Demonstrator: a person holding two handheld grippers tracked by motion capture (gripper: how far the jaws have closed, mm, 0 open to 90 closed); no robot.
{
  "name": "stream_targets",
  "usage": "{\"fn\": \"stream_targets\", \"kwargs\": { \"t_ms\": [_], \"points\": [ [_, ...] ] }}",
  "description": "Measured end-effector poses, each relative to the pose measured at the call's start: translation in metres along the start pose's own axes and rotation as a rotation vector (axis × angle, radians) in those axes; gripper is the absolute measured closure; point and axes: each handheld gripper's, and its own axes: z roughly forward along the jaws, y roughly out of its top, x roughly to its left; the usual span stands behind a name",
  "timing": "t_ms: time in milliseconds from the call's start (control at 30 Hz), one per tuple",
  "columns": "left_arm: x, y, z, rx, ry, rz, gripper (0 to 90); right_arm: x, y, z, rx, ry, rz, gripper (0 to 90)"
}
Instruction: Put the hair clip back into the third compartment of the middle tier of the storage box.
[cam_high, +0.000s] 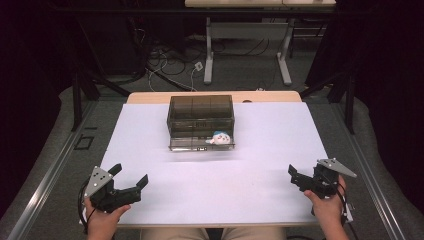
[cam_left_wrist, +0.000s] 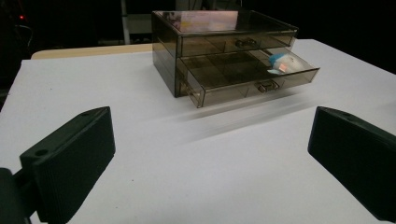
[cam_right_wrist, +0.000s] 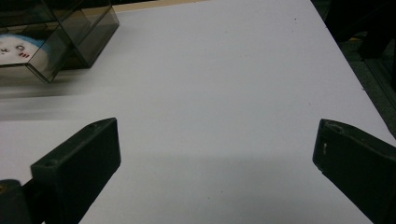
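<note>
A smoky see-through drawer box (cam_high: 201, 112) stands at the middle back of the white table (cam_high: 260, 145). Its lower drawer (cam_left_wrist: 252, 79) is pulled out, and a small white and blue plush toy (cam_high: 220, 137) lies in the drawer's right end. My left gripper (cam_high: 131, 174) rests near the front left corner, open and empty, with the box (cam_left_wrist: 224, 42) and toy (cam_left_wrist: 284, 63) ahead of it. My right gripper (cam_high: 304, 175) sits near the front right edge, also open and empty. Its own view catches the drawer corner (cam_right_wrist: 46, 65) and the toy (cam_right_wrist: 14, 49) at the upper left.
A wide stretch of bare white tabletop (cam_high: 215, 185) lies between the two grippers and the box. A wooden table edge (cam_high: 150, 97) shows behind the sheet. Beyond it stand another table's grey legs (cam_high: 208, 55) and floor cables (cam_high: 170, 70).
</note>
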Motion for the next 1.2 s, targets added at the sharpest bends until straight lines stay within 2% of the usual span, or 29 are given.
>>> {"fn": "stream_targets", "kwargs": {
  "t_ms": [333, 567, 733, 867, 933, 1067, 1200],
  "points": [
    [-0.0003, 0.0001, -0.0003, 0.000, -0.001, 0.002, 0.7, -0.0025, -0.0043, 0.0040, 0.033, -0.010, 0.009, 1.2],
    [-0.0001, 0.0002, 0.0001, 0.003, -0.001, 0.004, 0.7, -0.0061, -0.0054, 0.0060, 0.035, -0.015, 0.027, 1.2],
    [-0.0001, 0.0003, 0.0000, 0.003, -0.001, 0.004, 0.7, -0.0084, -0.0064, 0.0082, 0.045, -0.021, 0.023, 1.3],
    [-0.0002, 0.0003, -0.0002, 0.001, -0.001, 0.004, 0.7, -0.0085, -0.0064, 0.0083, 0.046, -0.022, 0.020, 1.2],
    [-0.0002, 0.0002, -0.0002, 0.002, -0.001, 0.004, 0.7, -0.0076, -0.0062, 0.0081, 0.046, -0.021, 0.034, 1.2],
    [-0.0002, 0.0002, 0.0002, 0.003, -0.002, 0.004, 0.7, -0.0085, -0.0065, 0.0086, 0.049, -0.027, 0.022, 1.3],
    [-0.0004, -0.0001, 0.0007, 0.006, -0.003, 0.002, 0.7, -0.0069, -0.0076, 0.0092, 0.053, -0.022, 0.037, 1.4]
  ]
}}
